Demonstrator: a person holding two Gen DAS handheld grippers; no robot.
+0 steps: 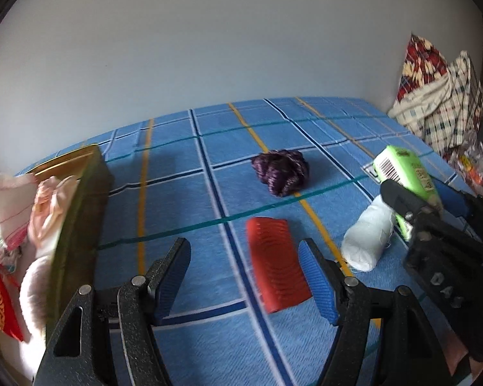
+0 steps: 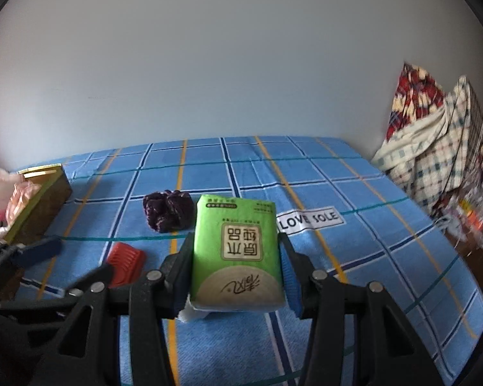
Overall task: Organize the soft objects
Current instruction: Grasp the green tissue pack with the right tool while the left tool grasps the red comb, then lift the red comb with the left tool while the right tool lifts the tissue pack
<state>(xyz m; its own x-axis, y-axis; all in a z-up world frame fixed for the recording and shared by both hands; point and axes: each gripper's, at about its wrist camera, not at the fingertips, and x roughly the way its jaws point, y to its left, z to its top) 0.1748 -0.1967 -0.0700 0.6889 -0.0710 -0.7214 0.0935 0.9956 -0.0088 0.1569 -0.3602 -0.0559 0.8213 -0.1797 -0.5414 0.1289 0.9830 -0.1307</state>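
1. A bed takes up the floor of the scene, covered in a blue checked sheet (image 2: 386, 225) with yellow, navy and teal lines and a "LOVE SOLE" label (image 2: 310, 219); behind it is a plain pale wall (image 2: 241, 64), and in the right corner sits a heap of plaid cloth (image 2: 434, 148).
2. The right gripper (image 2: 236, 267) is clamped on one green tissue pack (image 2: 238, 251), held above the sheet with its long axis running away from the camera along the fingers.
3. The left gripper (image 1: 244, 276) hangs wide open with nothing in it, just above one red ridged pad (image 1: 275, 263).
4. Also on the sheet are one purple bundle (image 1: 281, 172) and one white roll (image 1: 368, 236), which lies on its side just beside the right gripper.
5. At the left edge, one gold box (image 1: 77, 218) holds pink and white soft items.
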